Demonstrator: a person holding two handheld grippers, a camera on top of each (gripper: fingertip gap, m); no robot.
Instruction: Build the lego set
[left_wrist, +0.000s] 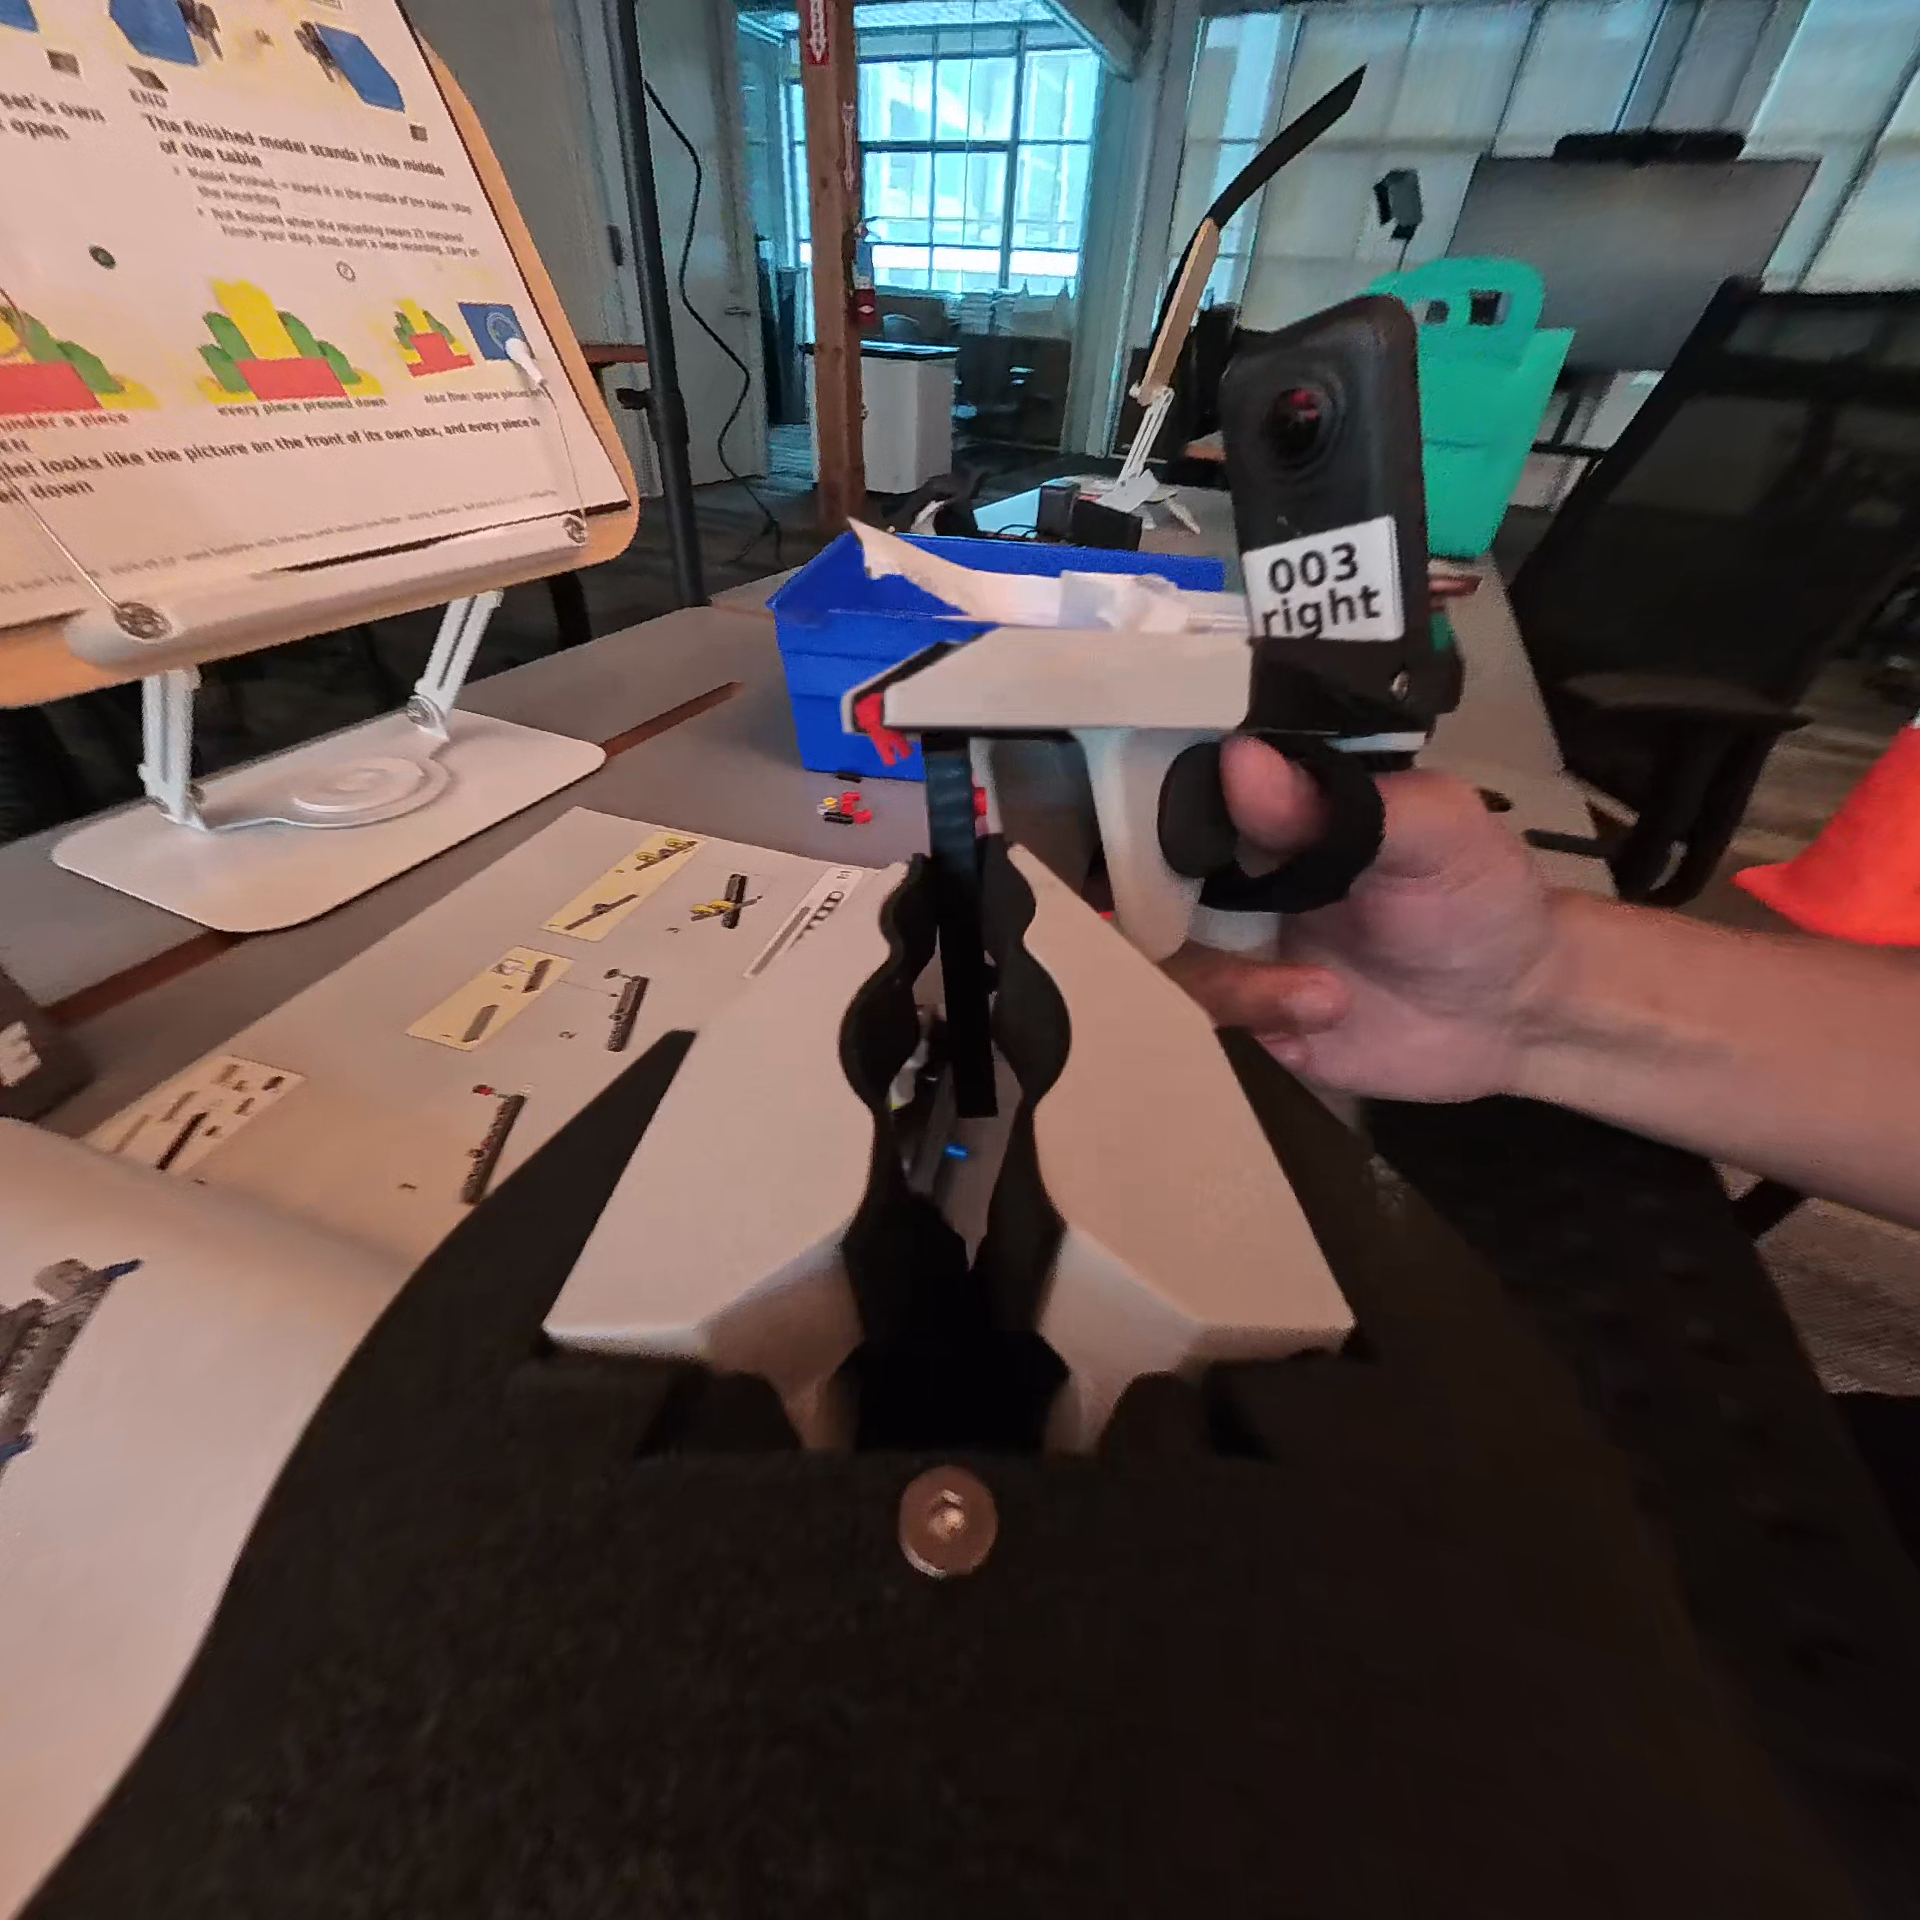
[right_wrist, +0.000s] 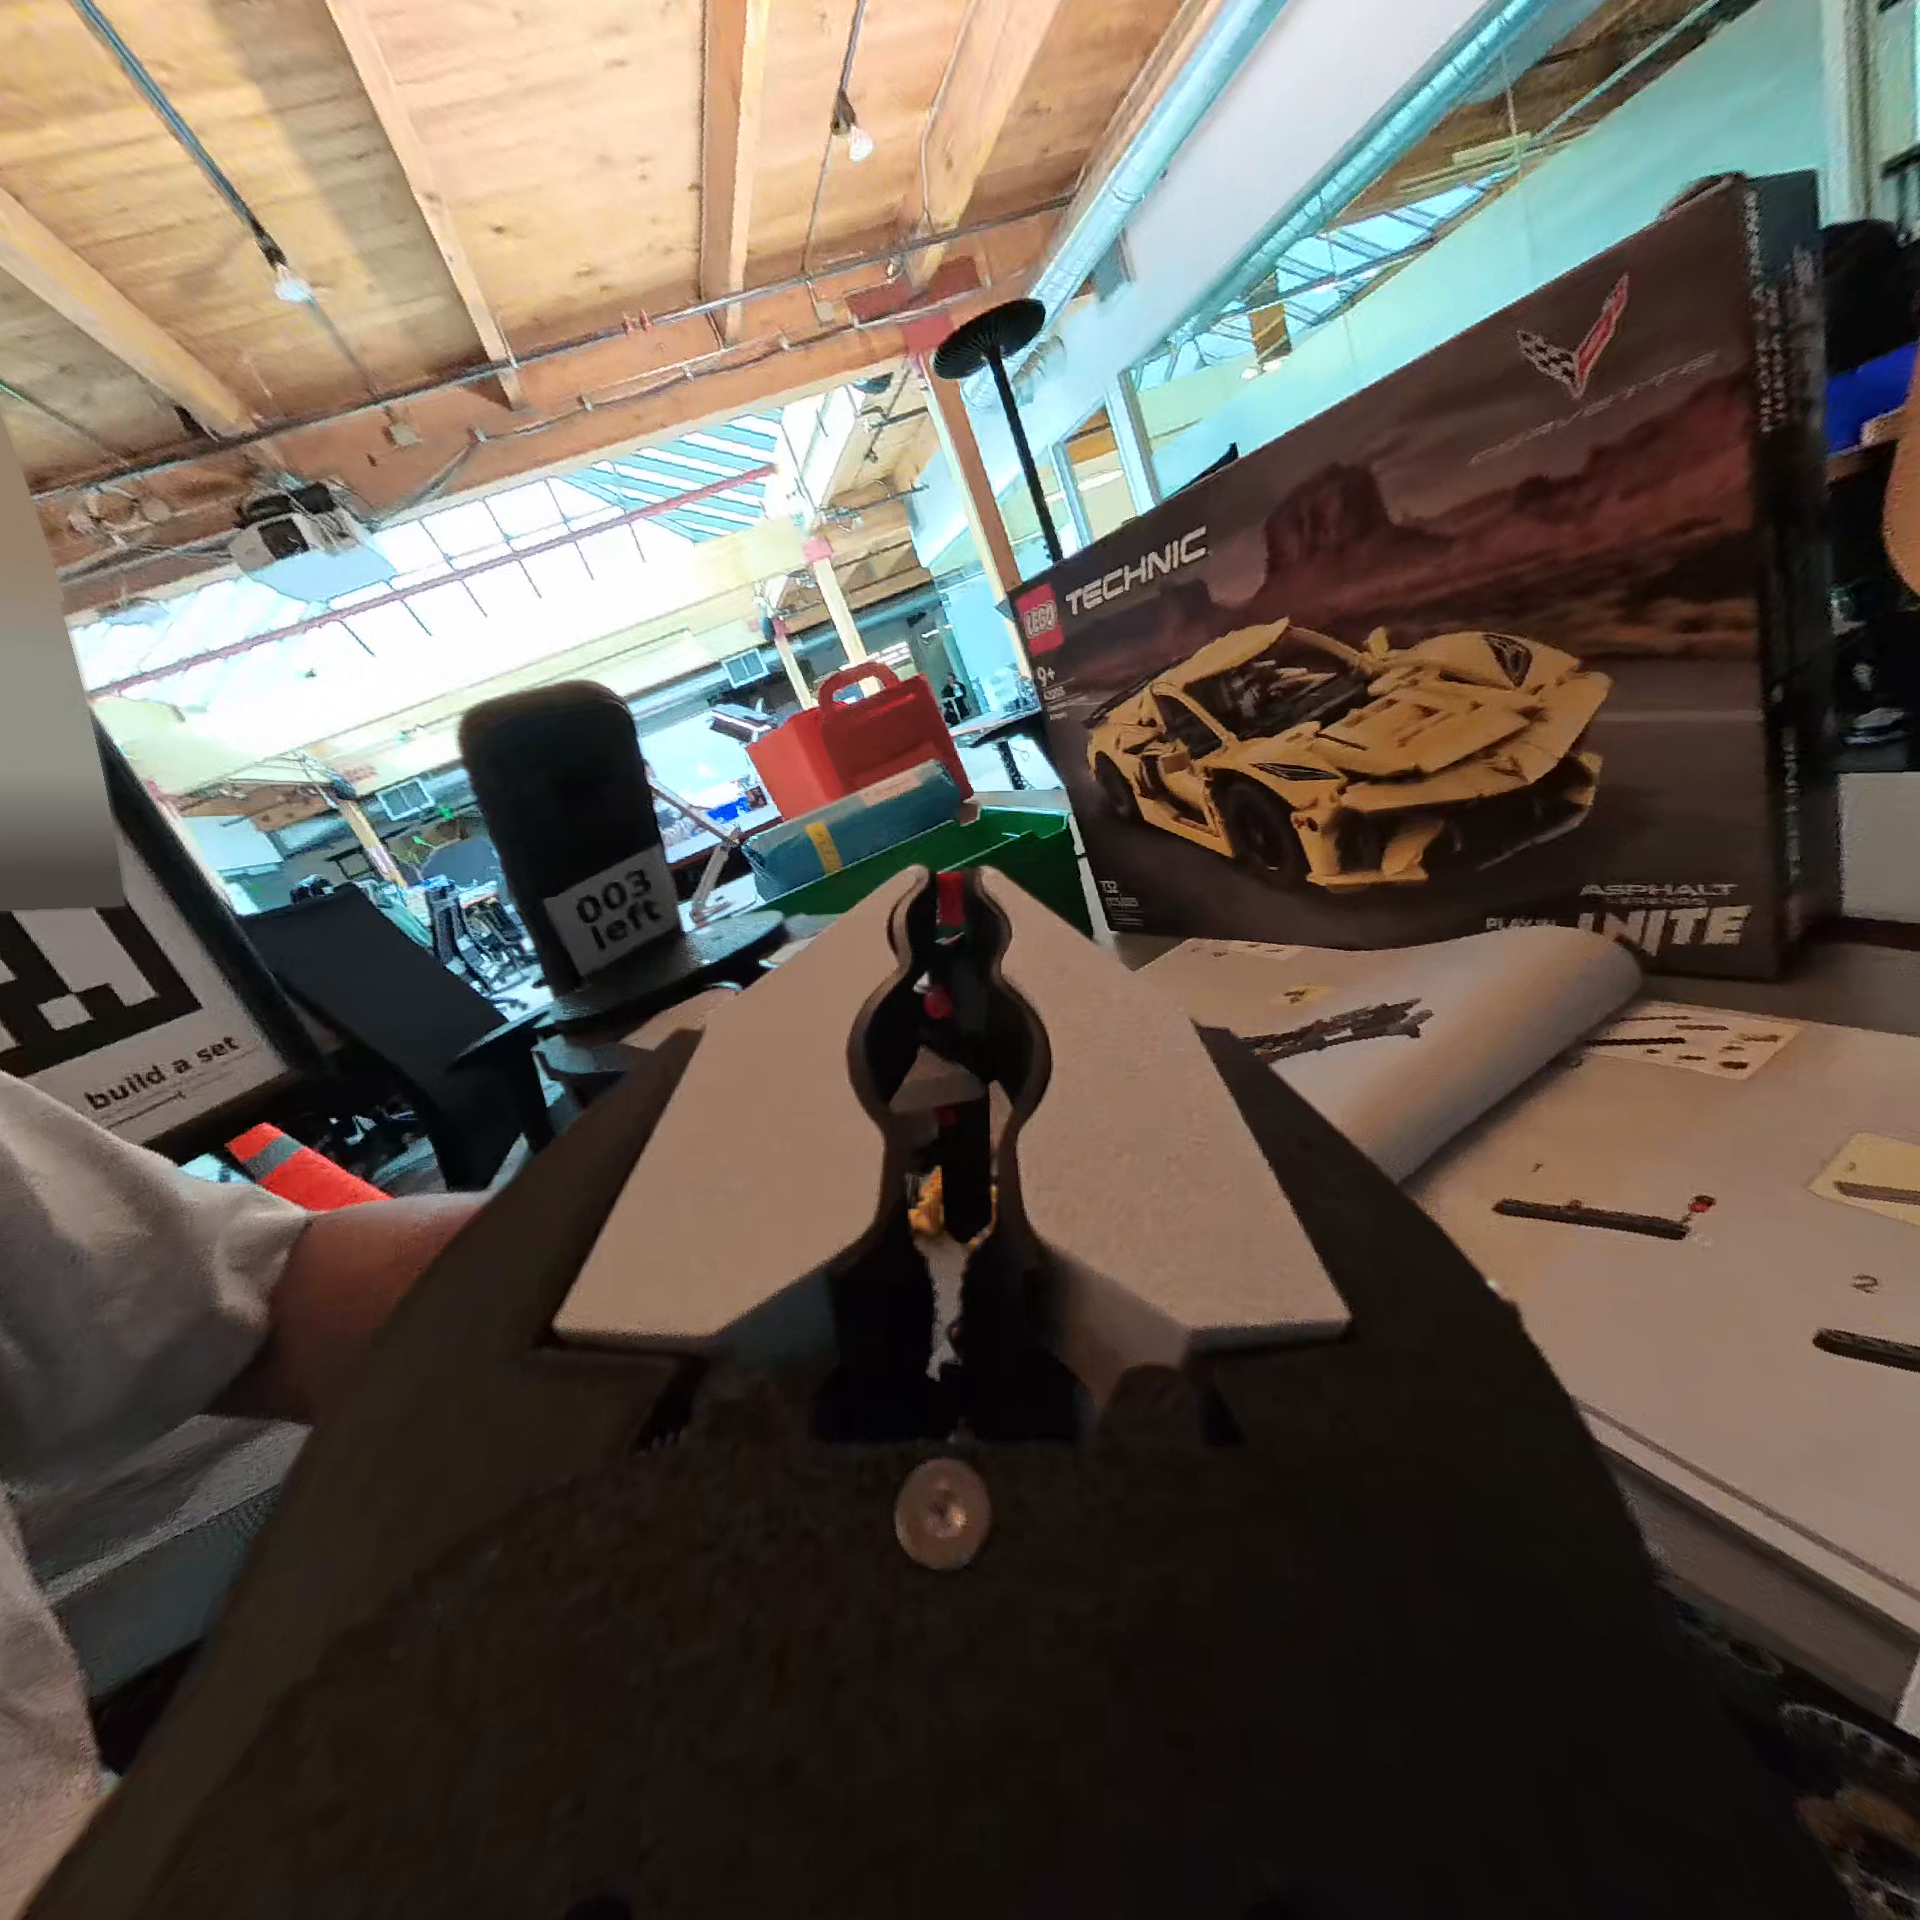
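Note:
My left gripper (left_wrist: 961, 873) is shut on a long black beam (left_wrist: 964, 997) and holds it upright above the open instruction booklet (left_wrist: 520, 997). My right gripper (left_wrist: 878, 712), held by a hand (left_wrist: 1403, 935), reaches in level from the right. Its tips hold a small red pin (left_wrist: 883, 736) against the top end of the beam. In the right wrist view the right gripper (right_wrist: 951, 883) is shut on the red pin (right_wrist: 948, 902), and the black beam (right_wrist: 968, 1153) shows through the gap between its fingers. The left gripper's camera body (right_wrist: 566, 821) stands behind.
A blue bin (left_wrist: 862, 665) with white paper stands behind, with small loose pieces (left_wrist: 847, 808) on the table beside it. A guide sheet on a stand (left_wrist: 260, 312) is at the left. The set's box (right_wrist: 1455, 675) stands beyond the booklet (right_wrist: 1558, 1143). An orange cone (left_wrist: 1860, 852) is far right. There is about 4 cm between the tips of the two grippers.

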